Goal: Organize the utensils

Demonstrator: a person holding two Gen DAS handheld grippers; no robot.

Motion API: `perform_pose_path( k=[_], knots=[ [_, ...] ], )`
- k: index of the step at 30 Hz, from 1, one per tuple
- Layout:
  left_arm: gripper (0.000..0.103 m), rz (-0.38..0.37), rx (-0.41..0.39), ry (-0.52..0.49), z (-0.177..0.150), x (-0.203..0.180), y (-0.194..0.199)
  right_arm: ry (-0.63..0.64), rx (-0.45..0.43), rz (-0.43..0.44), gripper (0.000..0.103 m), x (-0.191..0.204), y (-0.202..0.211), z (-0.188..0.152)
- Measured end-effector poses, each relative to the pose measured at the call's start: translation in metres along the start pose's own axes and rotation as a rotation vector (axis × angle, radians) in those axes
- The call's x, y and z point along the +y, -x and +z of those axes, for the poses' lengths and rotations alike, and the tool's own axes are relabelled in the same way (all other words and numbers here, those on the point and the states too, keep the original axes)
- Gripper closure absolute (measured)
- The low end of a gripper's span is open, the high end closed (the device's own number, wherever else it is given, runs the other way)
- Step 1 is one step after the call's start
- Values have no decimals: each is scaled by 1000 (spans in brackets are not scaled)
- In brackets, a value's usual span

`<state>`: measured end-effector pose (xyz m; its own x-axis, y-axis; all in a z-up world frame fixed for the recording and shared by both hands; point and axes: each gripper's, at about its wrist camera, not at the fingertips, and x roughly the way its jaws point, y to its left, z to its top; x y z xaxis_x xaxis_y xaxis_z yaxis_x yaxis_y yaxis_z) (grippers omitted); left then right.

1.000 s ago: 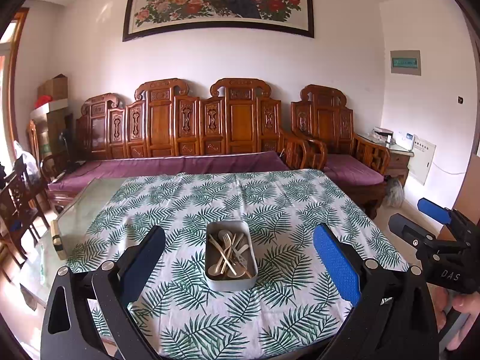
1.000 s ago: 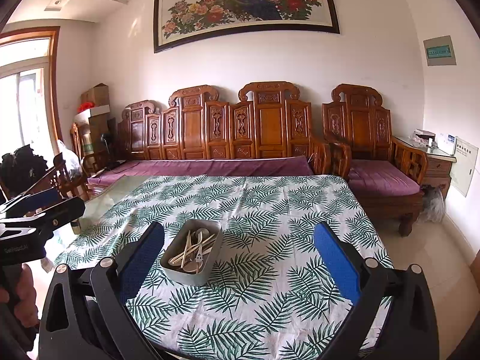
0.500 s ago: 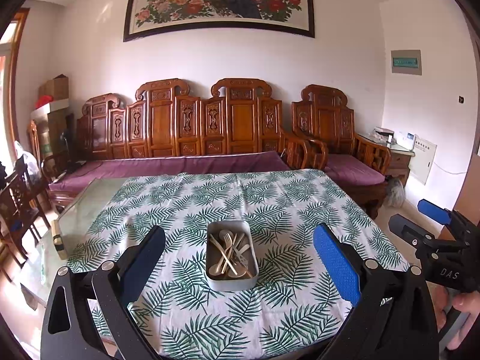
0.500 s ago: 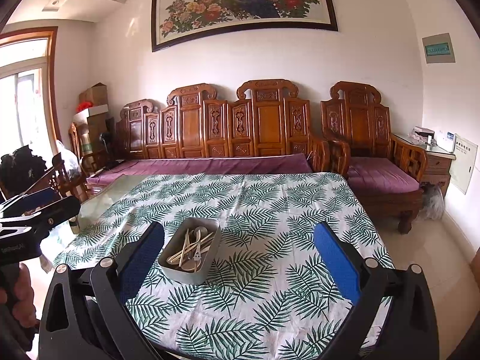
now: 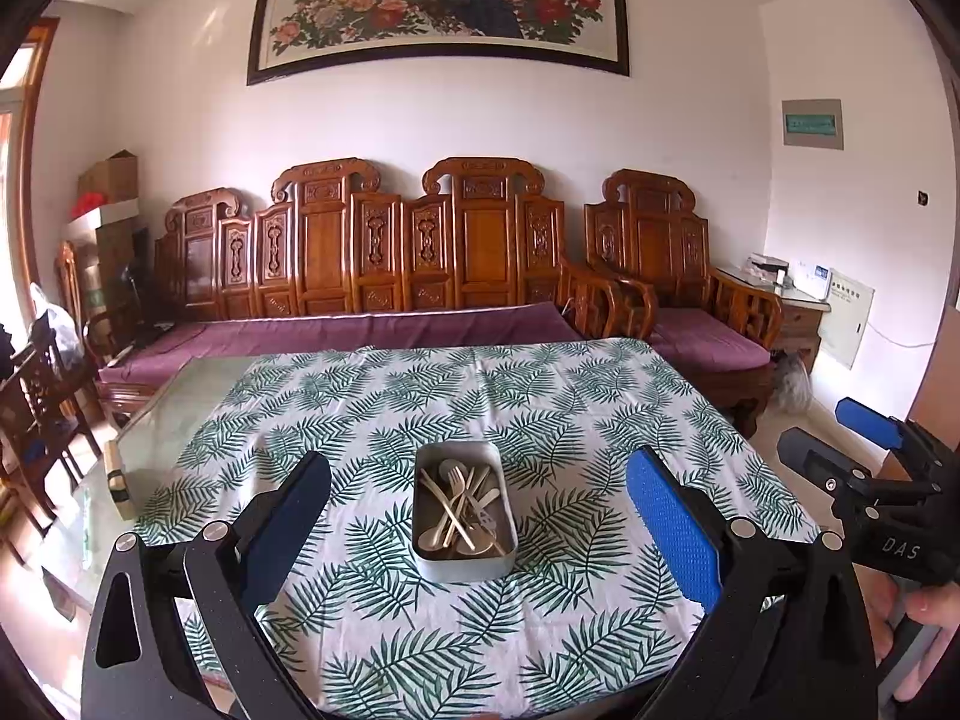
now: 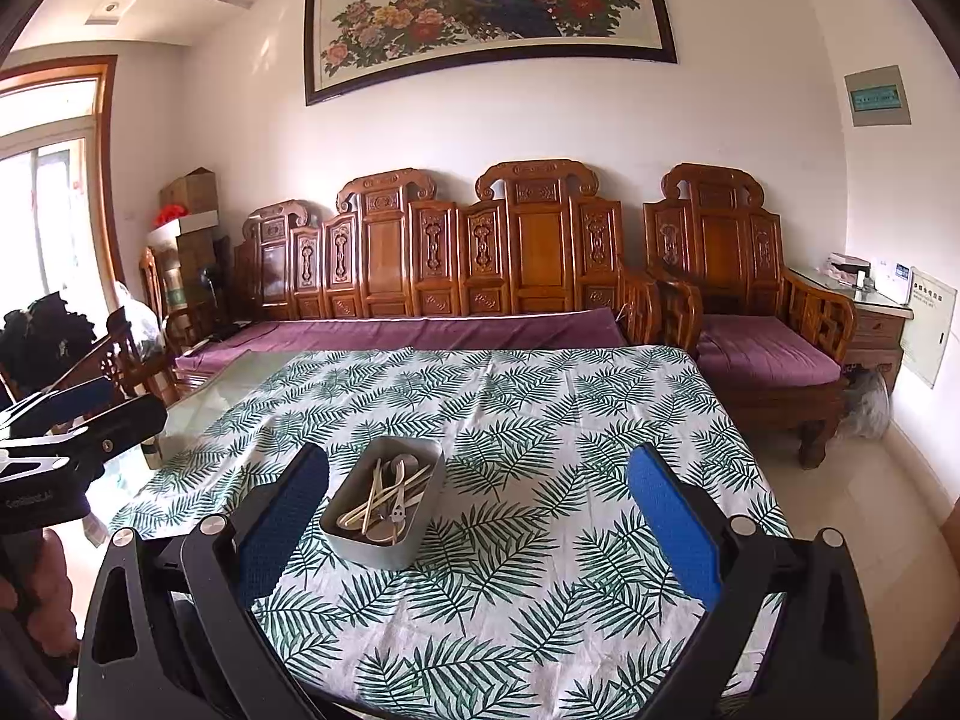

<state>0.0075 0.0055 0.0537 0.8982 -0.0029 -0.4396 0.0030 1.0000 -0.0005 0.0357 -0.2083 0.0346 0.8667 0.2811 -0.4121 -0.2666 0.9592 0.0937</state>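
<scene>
A grey rectangular container [image 5: 463, 564] stands near the front of the table on a fern-print cloth [image 5: 540, 396]. It holds several pale wooden spoons and forks [image 5: 459, 510] in a loose heap. My left gripper [image 5: 477, 531] is open, its blue pads wide apart above and in front of the container, holding nothing. The same container [image 6: 384, 546] with its utensils [image 6: 387, 498] lies left of centre in the right wrist view. My right gripper [image 6: 477, 531] is open and empty too. Each view also shows the other gripper [image 5: 864, 450] [image 6: 66, 420] held off the table's side.
A glass tabletop [image 5: 174, 420] shows bare left of the cloth, with a small object [image 5: 117, 477] at its edge. A carved wooden sofa [image 5: 384, 252] with purple cushions stands behind the table. An armchair [image 6: 750, 312] and side table [image 6: 864, 312] are at the right.
Almost nothing has changed. The right wrist view has shifted slightly, and both grippers stay open above the table's front.
</scene>
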Motion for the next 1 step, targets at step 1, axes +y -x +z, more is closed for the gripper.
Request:
perform_pose_path(
  k=[1],
  knots=[
    [8, -2, 0, 0, 0, 0, 0, -1, 0, 0, 3, 0, 0, 0]
  ],
)
